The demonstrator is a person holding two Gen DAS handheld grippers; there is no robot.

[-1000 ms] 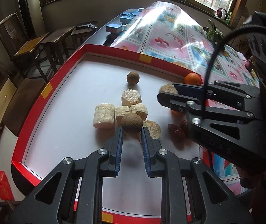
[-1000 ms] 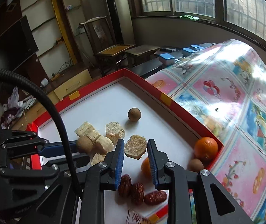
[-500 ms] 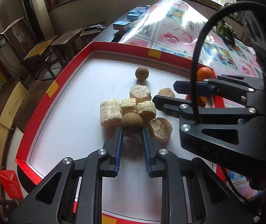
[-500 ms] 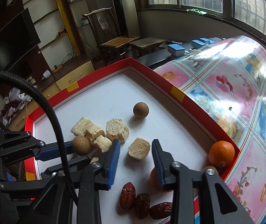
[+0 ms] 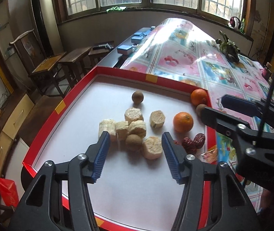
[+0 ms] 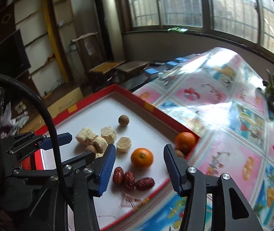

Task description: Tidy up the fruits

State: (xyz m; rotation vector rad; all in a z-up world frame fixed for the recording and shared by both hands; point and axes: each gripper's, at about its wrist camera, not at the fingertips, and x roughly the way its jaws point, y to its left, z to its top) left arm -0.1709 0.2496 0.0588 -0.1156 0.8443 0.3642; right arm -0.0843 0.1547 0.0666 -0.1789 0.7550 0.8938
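Hovering over the near part of a red-rimmed white tray (image 5: 59,106), the left claw (image 5: 136,156) stands with its blue-padded jaws spread wide; they have just been opening and grip nothing. A brown round fruit (image 5: 134,142) and a pale chunk (image 5: 152,147) lie on the tray in the gap between the pads, touched by neither. Just beyond them sits a cluster of similar pale chunks (image 5: 132,124), pressed against one another, and one more chunk (image 5: 157,119) lies a little to their right, apart. Farther off, alone, rests a second brown round fruit (image 5: 137,96).

Right of the chunks lies an orange (image 5: 183,121), and near it, toward the tray's right rim, three red dates (image 5: 192,143) sit close together. Another orange (image 5: 199,96) is tucked into the far right corner, with a brown fruit (image 5: 200,108) just beside it.

The right claw (image 6: 139,170) also hangs with jaws wide apart, having just been opening, and holds nothing; from its own camera the nearer orange (image 6: 142,157) and the dates (image 6: 133,179) show between its pads without contact. The tray rests on a counter covered with a glossy cartoon-print cloth (image 5: 194,53) stretching away to the windows.
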